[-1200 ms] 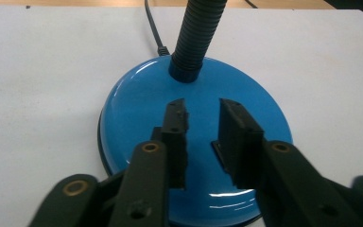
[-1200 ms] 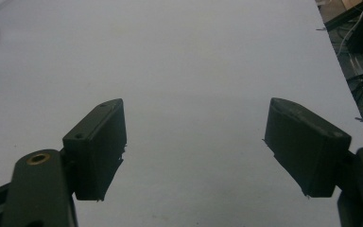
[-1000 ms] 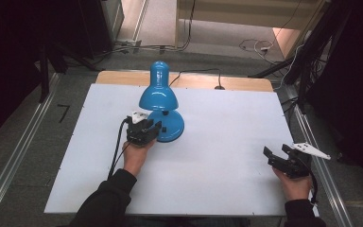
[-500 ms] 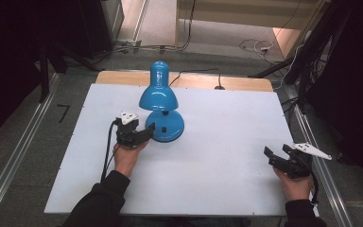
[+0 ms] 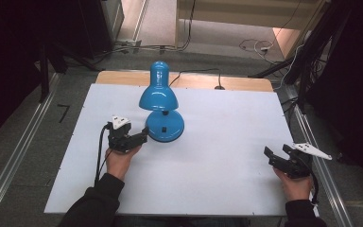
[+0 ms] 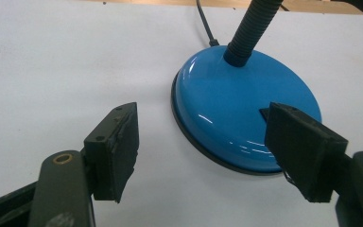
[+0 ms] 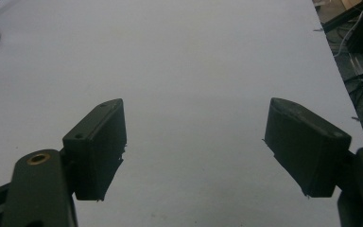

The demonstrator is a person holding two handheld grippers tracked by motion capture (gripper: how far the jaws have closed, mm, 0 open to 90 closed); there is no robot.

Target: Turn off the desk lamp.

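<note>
Lamp [image 5: 161, 97] stands just beside the wide-spread left tool [image 5: 141, 139] on white table [image 5: 227, 132]

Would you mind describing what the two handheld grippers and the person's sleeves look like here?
Both grippers are black, each with two blocky rectangular jaws on arms with brass-coloured pivot holes. The left gripper carries a small white plate on top and trails a black cable back along the dark sleeve. The right gripper has a pale three-cornered plate and its own black cable.
</note>
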